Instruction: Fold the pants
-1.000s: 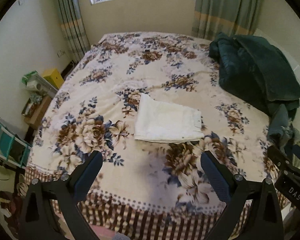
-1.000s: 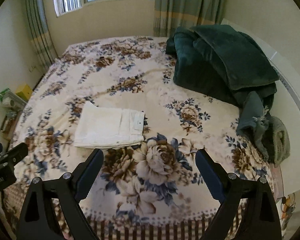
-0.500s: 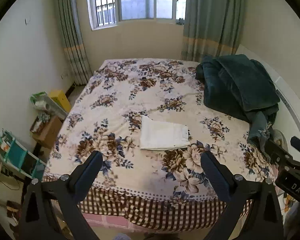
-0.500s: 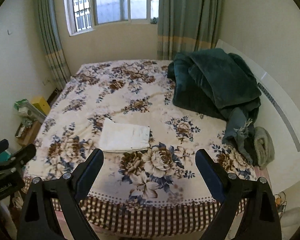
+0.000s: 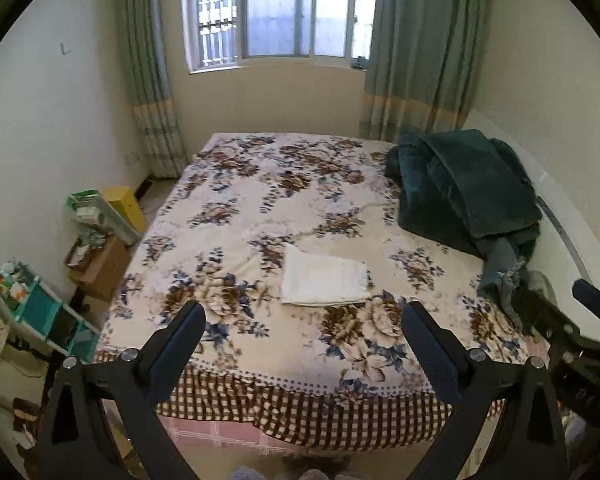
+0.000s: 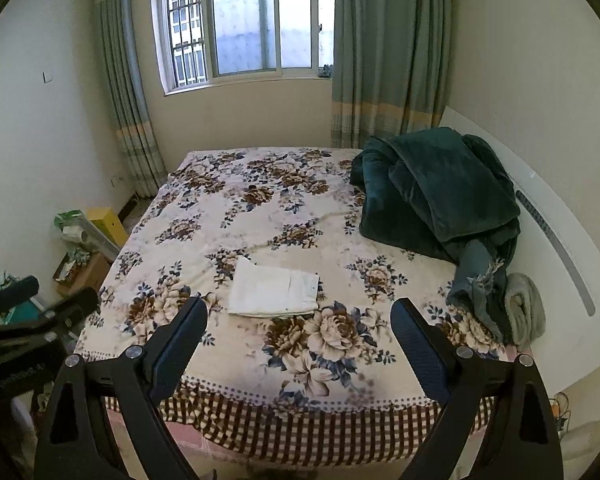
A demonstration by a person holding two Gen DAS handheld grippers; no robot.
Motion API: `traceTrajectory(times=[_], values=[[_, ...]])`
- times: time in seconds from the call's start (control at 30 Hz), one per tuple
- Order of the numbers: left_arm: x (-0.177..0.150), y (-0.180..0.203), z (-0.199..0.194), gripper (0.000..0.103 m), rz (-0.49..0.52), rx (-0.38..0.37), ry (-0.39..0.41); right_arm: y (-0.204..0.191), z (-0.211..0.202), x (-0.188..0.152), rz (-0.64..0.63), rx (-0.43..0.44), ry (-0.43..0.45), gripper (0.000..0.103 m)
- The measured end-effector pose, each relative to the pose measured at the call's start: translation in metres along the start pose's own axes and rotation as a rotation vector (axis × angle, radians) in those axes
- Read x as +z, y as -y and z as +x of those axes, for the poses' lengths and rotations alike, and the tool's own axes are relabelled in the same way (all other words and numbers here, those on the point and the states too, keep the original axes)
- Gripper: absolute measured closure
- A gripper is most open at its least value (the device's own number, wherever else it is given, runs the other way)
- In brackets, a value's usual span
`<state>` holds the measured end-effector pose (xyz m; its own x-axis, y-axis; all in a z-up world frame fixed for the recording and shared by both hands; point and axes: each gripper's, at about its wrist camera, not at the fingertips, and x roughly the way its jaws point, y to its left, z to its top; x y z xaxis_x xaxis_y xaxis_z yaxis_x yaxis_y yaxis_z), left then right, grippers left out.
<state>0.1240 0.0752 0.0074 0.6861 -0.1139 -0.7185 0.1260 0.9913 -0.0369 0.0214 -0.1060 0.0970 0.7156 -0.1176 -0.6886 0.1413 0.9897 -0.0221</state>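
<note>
White pants (image 5: 324,280) lie folded in a flat rectangle on the floral bedspread (image 5: 260,208), near the bed's front half; they also show in the right wrist view (image 6: 274,293). My left gripper (image 5: 302,316) is open and empty, held back from the bed's foot, well short of the pants. My right gripper (image 6: 298,312) is open and empty, also back beyond the foot edge. The right gripper shows at the right edge of the left wrist view (image 5: 592,308), and the left gripper at the left edge of the right wrist view (image 6: 20,300).
A dark green blanket (image 6: 436,188) is heaped at the bed's right side, with grey-blue clothes (image 6: 480,280) below it. Boxes and shelves (image 5: 96,232) crowd the floor left of the bed. A white headboard (image 6: 556,240) runs along the right. A window with curtains (image 6: 260,24) is behind.
Both grippers have pulled back and up from the bed; the pants look smaller and farther, and the window and walls have come into view. The pants have not moved.
</note>
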Motion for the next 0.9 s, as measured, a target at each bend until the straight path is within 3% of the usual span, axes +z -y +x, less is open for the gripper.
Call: traceTrajectory(times=[0.17, 0.37, 0.9], values=[[0.003, 0.006, -0.003, 0.003, 0.029, 0.07, -0.021, -0.001, 0.0, 0.009, -0.018, 0.031, -0.037, 0.008], [0.009, 0.011, -0.011, 0.001, 0.025, 0.09, -0.023, 0.007, 0.008, 0.022, -0.017, 0.047, -0.084, 0.003], [0.01, 0.014, -0.017, 0.001, 0.001, 0.076, -0.034, 0.033, 0.0, 0.034, 0.012, 0.009, -0.09, 0.003]])
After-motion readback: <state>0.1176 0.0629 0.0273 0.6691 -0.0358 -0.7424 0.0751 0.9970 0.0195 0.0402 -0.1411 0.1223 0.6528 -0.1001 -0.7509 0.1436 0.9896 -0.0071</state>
